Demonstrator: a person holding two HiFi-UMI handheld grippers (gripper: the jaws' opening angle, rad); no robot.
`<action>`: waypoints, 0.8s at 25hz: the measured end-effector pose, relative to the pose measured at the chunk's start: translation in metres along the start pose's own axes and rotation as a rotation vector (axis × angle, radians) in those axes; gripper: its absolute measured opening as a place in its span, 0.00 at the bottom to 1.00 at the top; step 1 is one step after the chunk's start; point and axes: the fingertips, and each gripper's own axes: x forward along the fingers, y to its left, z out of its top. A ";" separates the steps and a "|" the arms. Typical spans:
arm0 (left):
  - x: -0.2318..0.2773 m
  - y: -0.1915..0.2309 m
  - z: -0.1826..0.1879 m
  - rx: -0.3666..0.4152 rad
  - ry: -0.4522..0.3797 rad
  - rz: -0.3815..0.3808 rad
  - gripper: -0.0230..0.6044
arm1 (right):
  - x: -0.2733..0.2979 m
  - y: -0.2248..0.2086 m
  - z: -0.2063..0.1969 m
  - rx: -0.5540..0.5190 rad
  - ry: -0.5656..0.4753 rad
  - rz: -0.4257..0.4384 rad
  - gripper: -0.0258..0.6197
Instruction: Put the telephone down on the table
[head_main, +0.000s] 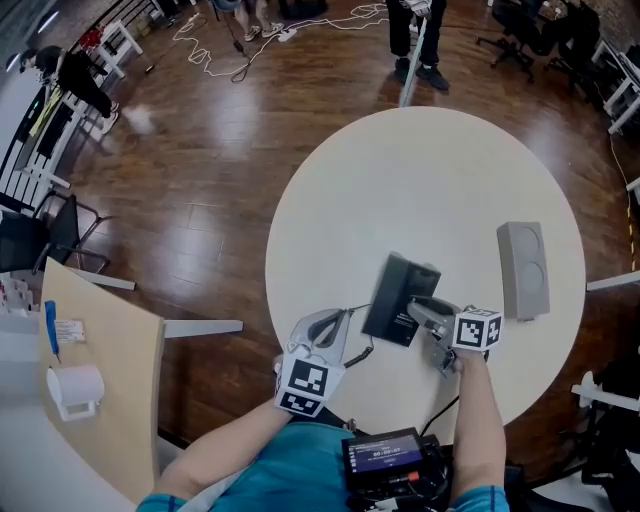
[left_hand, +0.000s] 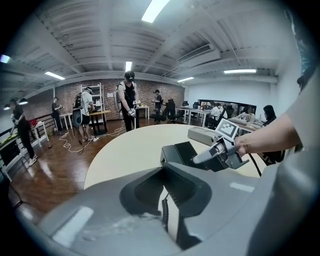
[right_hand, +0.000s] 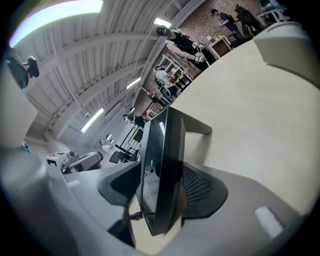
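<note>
Release step, seemingly: right gripper (head_main: 418, 312) fingers stand apart, telephone (head_main: 398, 298) between them on the table (head_main: 420, 180) (left gripper (head_main: 340, 325) pinches its cord (left_hand: 164, 212)); next calls for backing out without tipping it.

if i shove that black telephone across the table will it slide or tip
Probably slides: the telephone lies low and broad on the smooth table, so tipping seems unlikely. Its shell looks rigid, likely stiff. Its coiled cord is springy and may drag or tug it askew.
</note>
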 end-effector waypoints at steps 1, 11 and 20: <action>0.000 0.002 -0.001 -0.001 0.004 0.003 0.06 | 0.003 0.001 0.001 0.006 0.005 0.014 0.43; -0.011 0.013 -0.008 -0.012 0.014 0.056 0.06 | 0.030 0.003 -0.013 -0.014 0.154 0.061 0.42; -0.024 0.020 -0.003 -0.015 0.000 0.100 0.06 | 0.018 0.015 -0.017 0.079 0.142 0.185 0.29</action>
